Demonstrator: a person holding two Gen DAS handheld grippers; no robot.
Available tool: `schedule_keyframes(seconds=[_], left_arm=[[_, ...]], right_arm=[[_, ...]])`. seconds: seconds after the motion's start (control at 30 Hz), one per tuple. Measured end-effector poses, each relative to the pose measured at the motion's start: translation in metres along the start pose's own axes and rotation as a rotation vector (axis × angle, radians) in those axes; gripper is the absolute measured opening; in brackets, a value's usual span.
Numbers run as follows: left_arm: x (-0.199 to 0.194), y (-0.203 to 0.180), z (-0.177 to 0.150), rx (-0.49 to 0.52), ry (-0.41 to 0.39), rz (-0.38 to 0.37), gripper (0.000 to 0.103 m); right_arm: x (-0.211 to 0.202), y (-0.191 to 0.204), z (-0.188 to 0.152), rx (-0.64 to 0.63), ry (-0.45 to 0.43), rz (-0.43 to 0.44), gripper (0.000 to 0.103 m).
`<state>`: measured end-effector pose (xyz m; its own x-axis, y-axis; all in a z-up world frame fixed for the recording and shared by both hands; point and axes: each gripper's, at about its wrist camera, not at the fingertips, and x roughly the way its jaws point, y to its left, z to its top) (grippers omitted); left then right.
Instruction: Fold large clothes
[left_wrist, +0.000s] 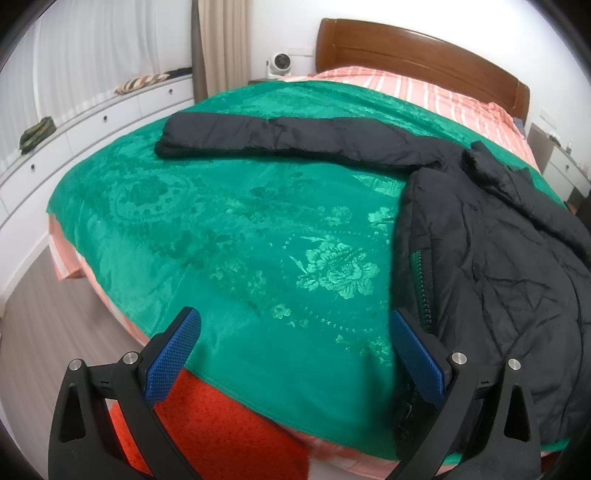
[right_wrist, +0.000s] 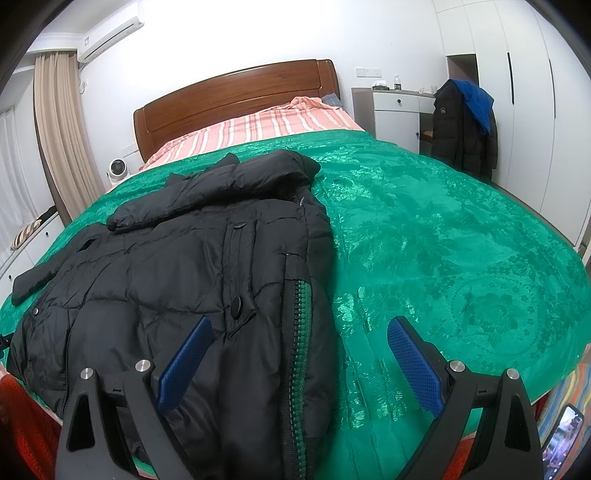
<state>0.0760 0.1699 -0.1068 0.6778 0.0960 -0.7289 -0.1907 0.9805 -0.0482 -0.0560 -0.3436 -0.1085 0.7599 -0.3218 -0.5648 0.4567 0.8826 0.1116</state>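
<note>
On the green blanket (left_wrist: 229, 229) our black jacket (right_wrist: 177, 266) lies partly folded, one sleeve (left_wrist: 280, 138) stretched toward ten o'clock. Our left gripper (left_wrist: 295, 354) and right gripper (right_wrist: 299, 362) hover with jaws apart, empty. We should pinch that sleeve's cuff and lay it flat across the body.
</note>
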Motion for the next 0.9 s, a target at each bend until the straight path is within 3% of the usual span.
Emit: schedule_keyframes(seconds=[0.9], left_arm=[[0.0031, 0.0006, 0.0, -0.008, 0.015, 0.004, 0.102]], right_arm=[[0.0044, -0.0006, -0.0009, -0.001, 0.005, 0.005, 0.095]])
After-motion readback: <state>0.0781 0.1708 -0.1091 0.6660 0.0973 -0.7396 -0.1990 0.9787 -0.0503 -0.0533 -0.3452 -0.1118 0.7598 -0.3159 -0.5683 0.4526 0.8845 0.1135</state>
